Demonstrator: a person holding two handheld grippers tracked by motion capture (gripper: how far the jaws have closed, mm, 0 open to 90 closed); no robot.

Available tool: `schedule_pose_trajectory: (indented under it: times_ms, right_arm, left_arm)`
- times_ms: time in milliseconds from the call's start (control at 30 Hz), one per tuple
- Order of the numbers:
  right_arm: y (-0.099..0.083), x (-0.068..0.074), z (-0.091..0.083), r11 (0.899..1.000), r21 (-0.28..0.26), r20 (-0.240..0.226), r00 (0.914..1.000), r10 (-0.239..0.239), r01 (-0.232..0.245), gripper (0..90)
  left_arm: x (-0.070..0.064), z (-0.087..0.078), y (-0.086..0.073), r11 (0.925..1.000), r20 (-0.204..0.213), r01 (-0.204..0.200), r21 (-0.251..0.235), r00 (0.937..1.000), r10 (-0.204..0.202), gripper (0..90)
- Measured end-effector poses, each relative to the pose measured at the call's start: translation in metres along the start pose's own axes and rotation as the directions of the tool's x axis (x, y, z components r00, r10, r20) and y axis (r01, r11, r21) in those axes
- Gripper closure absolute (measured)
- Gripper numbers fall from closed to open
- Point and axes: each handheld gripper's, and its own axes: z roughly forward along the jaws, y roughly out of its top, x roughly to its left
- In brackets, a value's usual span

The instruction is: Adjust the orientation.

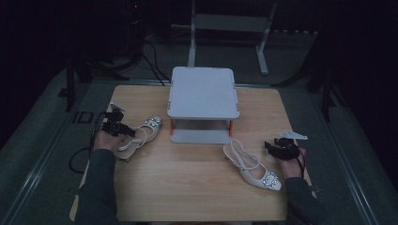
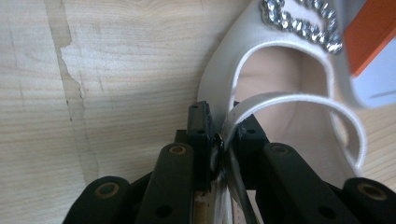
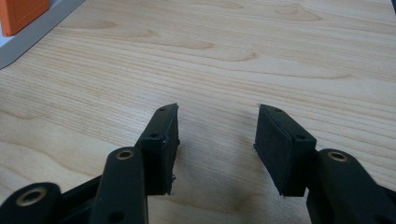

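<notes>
On the pale wooden table (image 1: 187,187) stands a grey two-tier metal rack with orange posts (image 1: 203,92), and a white slingback shoe with a rhinestone buckle lies on either side of it. The left gripper (image 1: 123,131) — held in the person's left hand (image 1: 104,141) — is clamped on the left white slingback shoe (image 1: 141,136): in the left gripper view its black jaws are pressed together on the thin white heel strap (image 2: 280,99), just where the strap meets the shoe's side wall, with the glittering buckle (image 2: 299,21) farther ahead and an orange post of the rack at the upper right corner. That shoe sits at the table's left edge, toe pointing toward the rack. The right gripper (image 1: 273,146) hovers with jaws spread wide over bare wood, gripping nothing, just beside the right white slingback shoe (image 1: 253,166) — which lies flat in front of the rack's right side, its toe toward the person
</notes>
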Motion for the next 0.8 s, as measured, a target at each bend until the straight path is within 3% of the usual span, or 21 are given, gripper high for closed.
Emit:
schedule_pose_trajectory:
  times_ms: [333, 467, 800]
  right_arm:
    - [0.000, 0.000, 0.000, 1.000, -0.001, 0.002, 1.0000, 0.001, -0.001, 48.9]
    - [0.000, -0.001, -0.001, 1.000, -0.002, 0.003, 1.0000, 0.001, -0.001, 48.9]
    - [0.000, -0.001, 0.000, 1.000, -0.003, 0.003, 1.0000, 0.001, -0.001, 48.8]
  left_arm:
    - [-0.009, -0.014, 0.004, 0.9942, 0.019, 0.076, -0.076, 0.9970, -0.075, 81.1]
    - [-0.014, -0.025, 0.009, 0.9873, 0.028, 0.111, -0.113, 0.9937, -0.109, 81.1]
    - [-0.025, -0.047, 0.023, 0.9754, 0.043, 0.142, -0.169, 0.9897, -0.137, 80.9]
